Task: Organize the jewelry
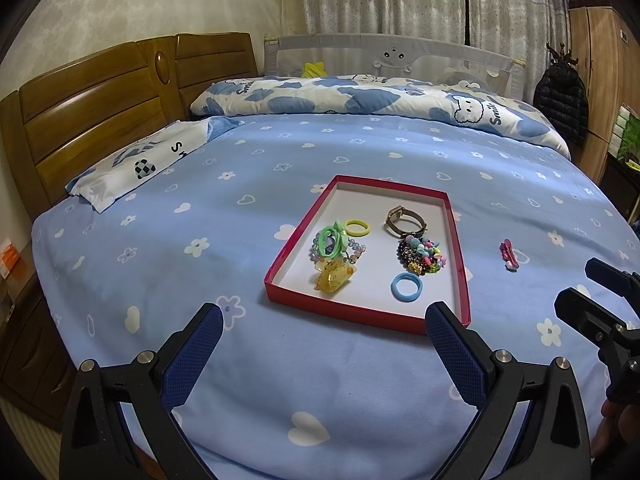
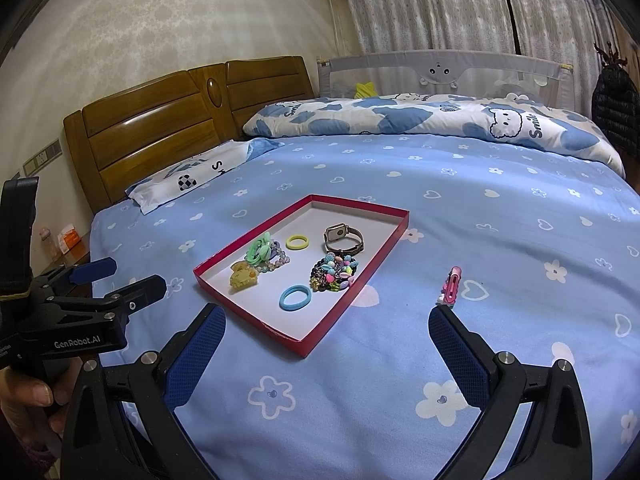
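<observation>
A red-rimmed tray (image 1: 456,236) (image 2: 384,240) lies on the blue bedsheet. In it are a watch (image 1: 404,216) (image 2: 343,238), a yellow hair ring (image 1: 357,227) (image 2: 297,242), a blue hair ring (image 1: 406,287) (image 2: 295,297), green hair ties (image 1: 334,238) (image 2: 259,250), a yellow claw clip (image 1: 334,276) (image 2: 242,276) and a heap of bead bracelets (image 1: 422,256) (image 2: 334,272). A pink hair clip (image 1: 509,254) (image 2: 451,285) lies on the sheet right of the tray. My left gripper (image 1: 324,320) (image 2: 120,276) is open, short of the tray. My right gripper (image 2: 326,320) (image 1: 580,280) is open, with the pink clip just beyond its right finger.
A folded blue-and-white quilt (image 1: 360,96) (image 2: 420,116) lies across the far side of the bed. A pillow (image 1: 136,164) (image 2: 192,176) rests by the wooden headboard (image 1: 100,100) (image 2: 160,120). A nightstand (image 2: 68,248) stands at the left, a dark jacket (image 1: 560,100) hangs at the right.
</observation>
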The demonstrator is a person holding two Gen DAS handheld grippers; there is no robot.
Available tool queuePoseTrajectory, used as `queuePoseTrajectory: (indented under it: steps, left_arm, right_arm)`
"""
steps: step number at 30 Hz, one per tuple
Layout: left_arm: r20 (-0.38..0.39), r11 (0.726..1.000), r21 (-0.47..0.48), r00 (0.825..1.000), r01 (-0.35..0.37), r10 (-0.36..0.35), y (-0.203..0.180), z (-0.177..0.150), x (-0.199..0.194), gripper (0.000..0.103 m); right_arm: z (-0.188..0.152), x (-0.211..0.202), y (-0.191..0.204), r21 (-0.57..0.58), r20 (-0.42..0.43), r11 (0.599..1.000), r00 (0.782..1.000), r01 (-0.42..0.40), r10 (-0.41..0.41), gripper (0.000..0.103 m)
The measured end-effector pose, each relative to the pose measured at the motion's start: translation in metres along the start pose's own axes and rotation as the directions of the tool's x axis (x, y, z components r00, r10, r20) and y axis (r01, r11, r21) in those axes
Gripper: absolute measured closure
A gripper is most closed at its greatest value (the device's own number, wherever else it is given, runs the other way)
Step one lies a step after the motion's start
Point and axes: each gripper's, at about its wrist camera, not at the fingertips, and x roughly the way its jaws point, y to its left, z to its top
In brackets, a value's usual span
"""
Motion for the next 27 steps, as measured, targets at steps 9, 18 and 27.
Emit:
queuePoseTrajectory:
  steps: [9, 18, 27]
  left_arm:
    - [0.0, 1.0, 0.0, 1.0, 0.003, -0.003, 0.0007, 0.0001, -0.0001, 0.001]
    - [0.0, 1.0, 0.001, 1.0, 0.005, -0.005, 0.0001, 0.0004, -0.0002, 0.001]
    - [-0.009, 1.0, 0.009, 1.0, 0.02, -0.02, -0.0053, 0.0046, 0.0046, 0.001]
  right_arm:
    - [-0.0004, 0.0, -0.0004, 0.001, -0.001, 1.0, 1.0, 0.0, 0.0, 0.001]
    - [0.0032, -0.0005, 0.0016, 0.004, -0.002, 1.0, 1.0, -0.001, 0.001, 0.001]
    - [0.0075, 0.0021, 0.0021, 0.017, -0.008, 1.0, 1.0, -0.006, 0.006, 0.001]
